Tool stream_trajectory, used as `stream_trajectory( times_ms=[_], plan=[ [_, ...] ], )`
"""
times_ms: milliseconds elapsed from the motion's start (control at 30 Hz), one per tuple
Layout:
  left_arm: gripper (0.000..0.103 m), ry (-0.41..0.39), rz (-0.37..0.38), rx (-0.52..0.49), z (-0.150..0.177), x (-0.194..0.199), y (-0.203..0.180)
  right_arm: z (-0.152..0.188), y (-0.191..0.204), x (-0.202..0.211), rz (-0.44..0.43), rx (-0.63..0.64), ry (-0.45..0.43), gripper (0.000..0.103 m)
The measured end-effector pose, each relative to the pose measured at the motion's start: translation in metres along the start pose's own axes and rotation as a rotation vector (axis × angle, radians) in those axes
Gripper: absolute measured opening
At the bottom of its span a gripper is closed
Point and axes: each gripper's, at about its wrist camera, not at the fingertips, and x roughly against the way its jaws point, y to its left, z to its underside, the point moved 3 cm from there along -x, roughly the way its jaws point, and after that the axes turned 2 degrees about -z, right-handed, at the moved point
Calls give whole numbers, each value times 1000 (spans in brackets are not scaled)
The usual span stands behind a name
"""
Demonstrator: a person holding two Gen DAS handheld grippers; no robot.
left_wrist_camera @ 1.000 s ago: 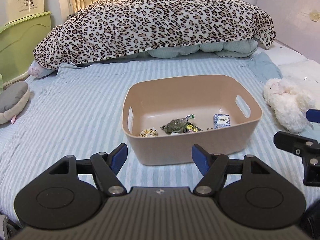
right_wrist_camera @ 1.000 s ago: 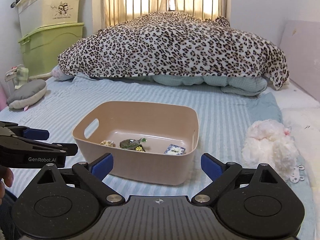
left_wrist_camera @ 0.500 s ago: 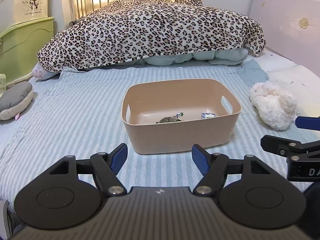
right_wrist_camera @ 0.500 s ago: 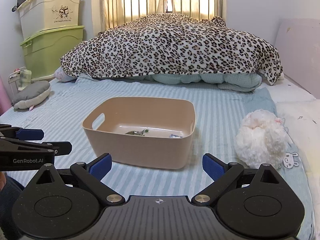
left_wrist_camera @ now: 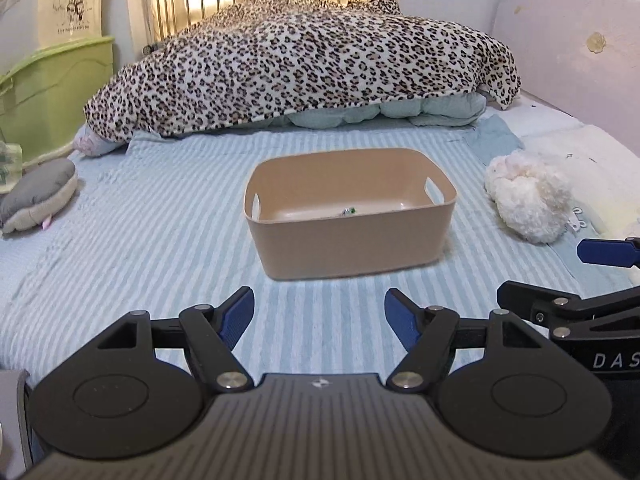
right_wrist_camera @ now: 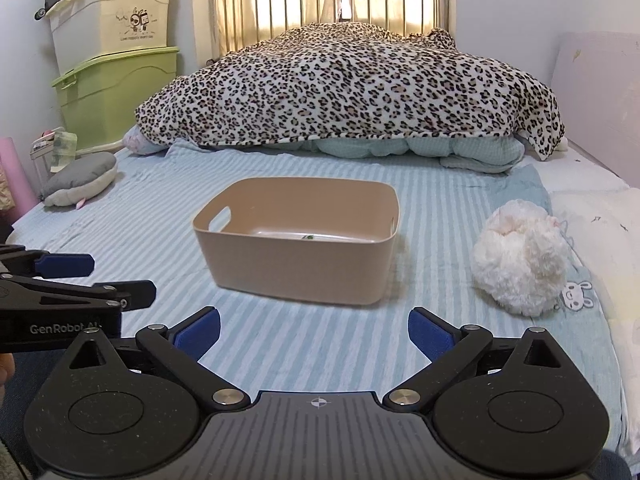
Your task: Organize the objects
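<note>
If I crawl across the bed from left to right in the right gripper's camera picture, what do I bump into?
Grey plush cushion → tan plastic bin → fluffy white plush toy.

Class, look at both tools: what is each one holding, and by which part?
Nothing. The left tool is open and empty; the right tool is opening, also empty.

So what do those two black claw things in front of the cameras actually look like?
Both are matte black plastic. The left gripper and right gripper each have two hinged arms on round discs, silver pivot screws, blue fingertip pads and a ribbed grey top plate. White lettering marks their sides. No cables or sleeves show.
</note>
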Motion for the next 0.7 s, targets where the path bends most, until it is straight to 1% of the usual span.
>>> stream_trajectory(
  times_ms=[67, 133, 200, 300, 433, 533, 700],
  plan=[
    [75, 3, 2, 8, 3, 5, 1, 2, 0, 6, 0, -10, 9, 102],
    [79, -10, -22, -8, 7, 10, 0, 4, 0, 11, 10, -12, 16, 102],
    [81, -14, -36, -19, 10, 14, -1, 7, 0, 16, 23, -6, 19, 102],
    [81, 0, -6, -7, 13, 17, -1, 11, 1, 23, 32, 4, 23, 102],
    [82, 3, 1, -20, 18, 22, -3, 16, -2, 27, 44, 0, 30, 102],
    [82, 34, 24, -26, 23, 20, -6, 18, -2, 30, 52, 1, 33, 102],
    [82, 45, 23, -30, 30, 23, -7, 20, -2, 36, 64, 5, 29, 103]
  ],
)
